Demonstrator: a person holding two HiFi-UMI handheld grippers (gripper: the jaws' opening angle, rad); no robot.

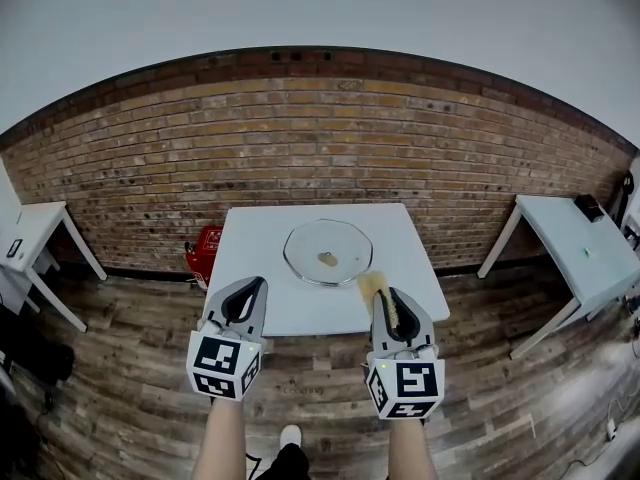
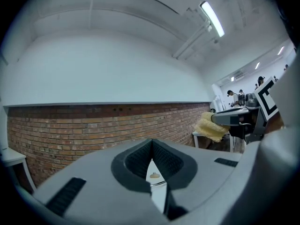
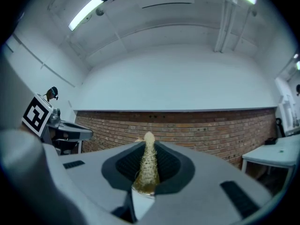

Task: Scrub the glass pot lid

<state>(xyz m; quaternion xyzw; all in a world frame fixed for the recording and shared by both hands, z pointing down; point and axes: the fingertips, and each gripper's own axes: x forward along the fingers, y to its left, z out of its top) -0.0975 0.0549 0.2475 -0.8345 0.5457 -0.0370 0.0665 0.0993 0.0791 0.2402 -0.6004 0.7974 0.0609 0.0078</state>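
In the head view, you are at the approach step, with no scrubbing begun. Your left gripper (image 1: 256,286) and right gripper (image 1: 386,298) are held level side by side over the near edge of the white table (image 1: 250,236). The glass pot lid (image 1: 327,251) lies flat on it, ahead of both claws and between their lines, well apart from either. Its knob (image 1: 328,259) faces up. A yellow sponge (image 1: 374,285) pokes out past the right claw's tips.

In the left gripper view, the jaws are pressed together with nothing between them. A sliver of the lid shows low ahead through the notch. To steady the lid you will probably need to part these jaws, then take the rim or the knob.

In the right gripper view, the jaws are clamped on the sponge, which stands edge-on between the pads. Next, carry it forward and down onto the glass.

Nothing lies between the claws and the lid. A red object (image 1: 206,252) sits on the floor off to the left claw's side, and side tables (image 1: 582,246) stand farther out.
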